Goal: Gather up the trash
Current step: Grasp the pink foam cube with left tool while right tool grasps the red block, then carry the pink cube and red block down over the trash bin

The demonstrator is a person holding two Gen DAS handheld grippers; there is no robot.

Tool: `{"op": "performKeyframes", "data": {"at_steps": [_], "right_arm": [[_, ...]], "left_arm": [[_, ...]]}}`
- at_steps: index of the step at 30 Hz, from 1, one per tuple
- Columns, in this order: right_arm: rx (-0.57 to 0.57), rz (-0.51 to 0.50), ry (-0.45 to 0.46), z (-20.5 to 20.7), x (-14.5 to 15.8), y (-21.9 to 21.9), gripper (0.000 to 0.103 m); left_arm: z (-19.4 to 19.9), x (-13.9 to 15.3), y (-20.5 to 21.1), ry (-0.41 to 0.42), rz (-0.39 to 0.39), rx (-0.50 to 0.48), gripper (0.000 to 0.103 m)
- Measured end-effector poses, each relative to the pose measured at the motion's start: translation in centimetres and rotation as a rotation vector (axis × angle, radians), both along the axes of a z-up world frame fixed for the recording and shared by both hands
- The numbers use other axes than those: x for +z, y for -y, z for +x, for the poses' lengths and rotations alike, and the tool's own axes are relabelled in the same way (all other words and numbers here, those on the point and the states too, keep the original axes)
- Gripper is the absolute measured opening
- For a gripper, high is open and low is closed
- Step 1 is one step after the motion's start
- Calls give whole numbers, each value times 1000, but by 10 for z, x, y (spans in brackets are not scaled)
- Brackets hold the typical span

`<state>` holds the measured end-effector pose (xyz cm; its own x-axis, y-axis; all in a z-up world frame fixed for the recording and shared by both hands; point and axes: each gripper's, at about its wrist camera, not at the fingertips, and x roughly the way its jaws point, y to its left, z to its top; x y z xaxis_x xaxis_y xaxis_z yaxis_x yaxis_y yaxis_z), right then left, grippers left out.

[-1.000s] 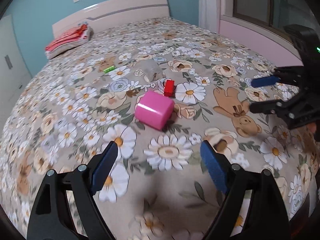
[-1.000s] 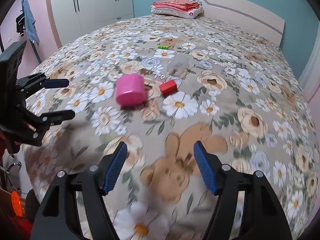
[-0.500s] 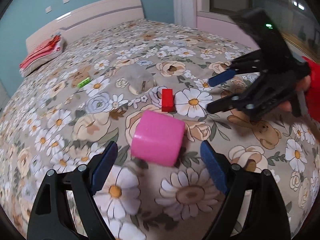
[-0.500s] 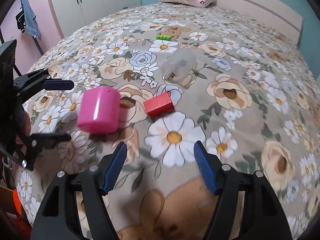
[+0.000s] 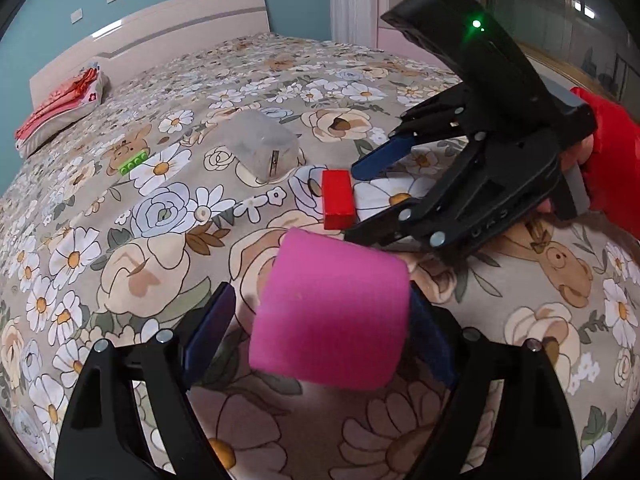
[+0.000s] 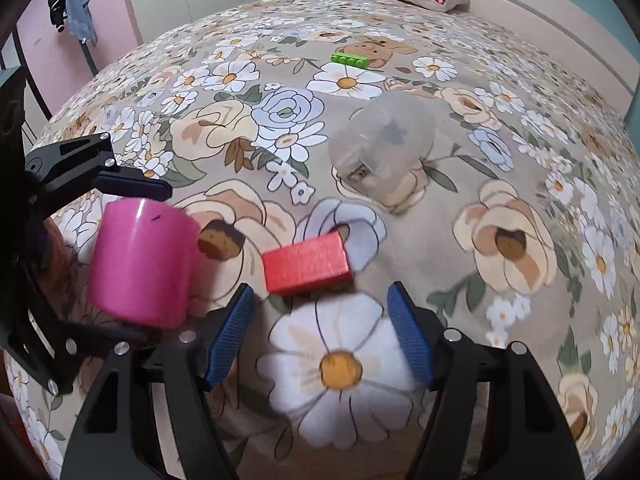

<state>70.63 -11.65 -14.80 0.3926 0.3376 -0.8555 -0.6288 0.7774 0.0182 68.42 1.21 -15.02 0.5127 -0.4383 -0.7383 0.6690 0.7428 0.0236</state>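
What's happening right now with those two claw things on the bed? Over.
Both grippers open. Left gripper straddles pink cup; right gripper nears red block. Nothing blocking.

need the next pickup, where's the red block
On the bedspread, just ahead of the open right gripper, the red block lies between the pink cup and clear container.

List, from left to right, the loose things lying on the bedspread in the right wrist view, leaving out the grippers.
Pink cup → red block → green brick → clear plastic container. The green brick lies far back toward the headboard; the others are nearer the camera.
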Motion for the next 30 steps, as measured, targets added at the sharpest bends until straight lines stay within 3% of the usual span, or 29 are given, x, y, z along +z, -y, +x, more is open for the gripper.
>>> {"op": "performKeyframes", "data": {"at_steps": [12, 17, 18, 30], "right_arm": [[47, 11, 5, 14, -3, -18, 71], [59, -13, 17, 13, -4, -23, 49], [54, -17, 17, 12, -4, -22, 46], [-44, 23, 1, -9, 15, -1, 45]], "left_arm": [[12, -7, 6, -42, -17, 36, 82], [16, -11, 9, -68, -19, 68, 58], [16, -10, 9, -71, -25, 71, 57], [5, 7, 6, -115, -44, 164, 57]]}}
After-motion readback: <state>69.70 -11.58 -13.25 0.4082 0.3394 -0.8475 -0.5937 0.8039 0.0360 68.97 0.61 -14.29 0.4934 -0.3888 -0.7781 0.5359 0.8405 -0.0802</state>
